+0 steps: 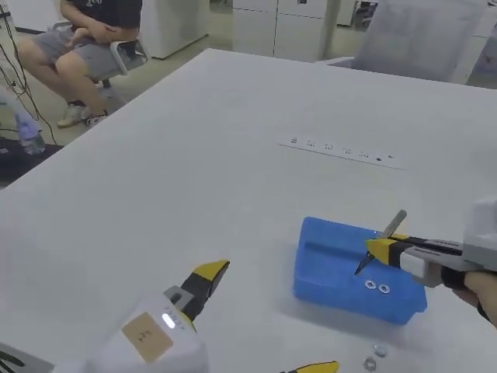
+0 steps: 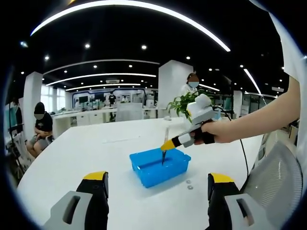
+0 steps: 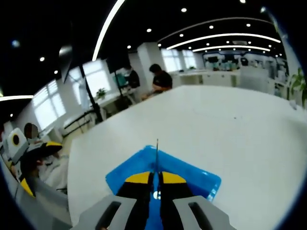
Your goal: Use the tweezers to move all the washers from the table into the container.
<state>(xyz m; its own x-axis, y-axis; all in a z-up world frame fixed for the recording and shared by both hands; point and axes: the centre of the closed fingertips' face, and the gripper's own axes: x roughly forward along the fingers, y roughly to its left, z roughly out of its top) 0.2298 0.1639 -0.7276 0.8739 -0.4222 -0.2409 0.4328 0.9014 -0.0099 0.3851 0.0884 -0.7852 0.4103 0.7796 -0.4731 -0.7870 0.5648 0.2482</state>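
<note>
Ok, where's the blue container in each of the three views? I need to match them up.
Head view: blue container at lower right, with washers inside.
Left gripper view: container just below centre.
Right gripper view: container at bottom centre, beneath that view's own jaws.
Shared landmark: the tweezers, held in the right gripper, with the tip over the container.

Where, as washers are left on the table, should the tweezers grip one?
Probably the ring's rim, one tip through the hole, coming straight down: the washer lies flat on the table beside the container, leaving no edge to pinch sideways.
</note>
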